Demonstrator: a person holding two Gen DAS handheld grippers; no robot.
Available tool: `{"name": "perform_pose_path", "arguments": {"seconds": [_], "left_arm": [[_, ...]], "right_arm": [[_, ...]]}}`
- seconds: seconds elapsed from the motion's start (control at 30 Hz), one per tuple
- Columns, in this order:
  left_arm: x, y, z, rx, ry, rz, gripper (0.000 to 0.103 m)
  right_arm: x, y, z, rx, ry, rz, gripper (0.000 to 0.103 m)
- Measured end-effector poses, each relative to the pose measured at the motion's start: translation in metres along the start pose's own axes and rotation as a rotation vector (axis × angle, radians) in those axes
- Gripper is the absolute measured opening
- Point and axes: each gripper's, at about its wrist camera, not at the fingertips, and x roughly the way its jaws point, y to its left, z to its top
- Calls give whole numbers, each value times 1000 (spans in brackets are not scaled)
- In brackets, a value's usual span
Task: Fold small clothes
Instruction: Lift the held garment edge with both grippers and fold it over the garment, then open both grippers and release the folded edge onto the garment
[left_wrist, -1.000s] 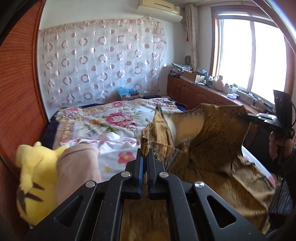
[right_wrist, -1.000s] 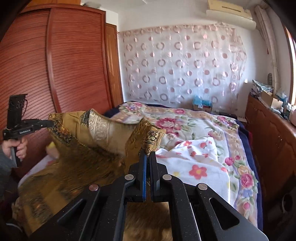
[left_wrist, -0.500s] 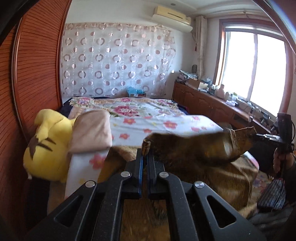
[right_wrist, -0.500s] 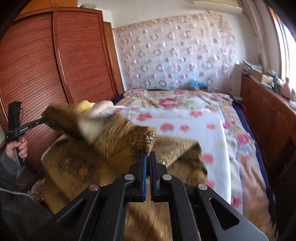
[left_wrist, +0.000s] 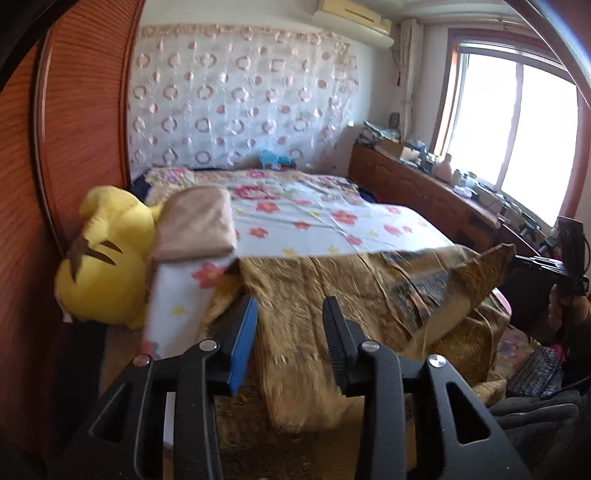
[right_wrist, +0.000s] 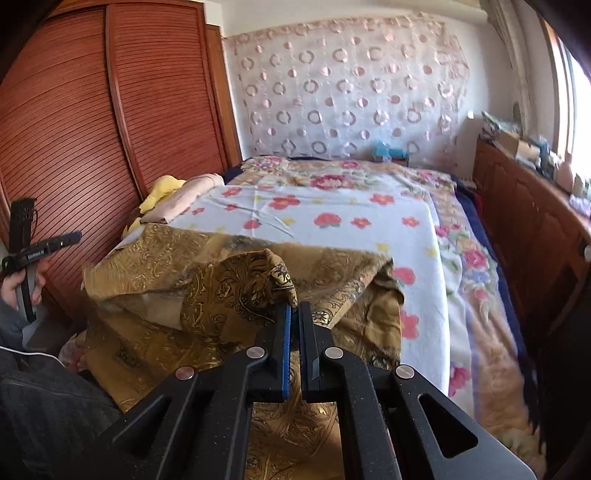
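Note:
A gold-brown patterned cloth (left_wrist: 332, 295) lies spread over the near end of the bed; it also shows in the right wrist view (right_wrist: 221, 288). My left gripper (left_wrist: 290, 306) is open and empty just above the cloth's near left part. My right gripper (right_wrist: 294, 308) is shut on a raised corner of the cloth (right_wrist: 273, 273). The right gripper also shows at the right edge of the left wrist view (left_wrist: 535, 264), holding that corner. The left gripper shows far left in the right wrist view (right_wrist: 66, 238).
A yellow plush toy (left_wrist: 107, 258) and a folded beige cloth (left_wrist: 199, 229) lie at the bed's left side by the wooden wardrobe (right_wrist: 92, 129). A floral white blanket (right_wrist: 332, 214) covers the bed. A wooden cabinet (left_wrist: 424, 192) runs under the window.
Both grippers lowered the cloth from held up in the air down onto the bed. My left gripper has opened and let go of its corner. The right stays shut on its corner.

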Motion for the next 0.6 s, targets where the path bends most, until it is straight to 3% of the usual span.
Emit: {"name": "perform_pose_path", "arguments": {"seconds": [0.13, 0.2, 0.27, 0.6], "left_arm": [[18, 6, 4, 15, 35, 32, 39], [37, 8, 5, 36, 73, 63, 39], [59, 13, 5, 37, 116, 72, 39], [154, 24, 18, 94, 266, 167, 39]], "right_arm": [[-6, 0, -3, -8, -12, -37, 14], [-6, -8, -5, 0, -21, -54, 39], [0, -15, -5, 9, -35, -69, 49], [78, -32, 3, 59, 58, -115, 51]]}}
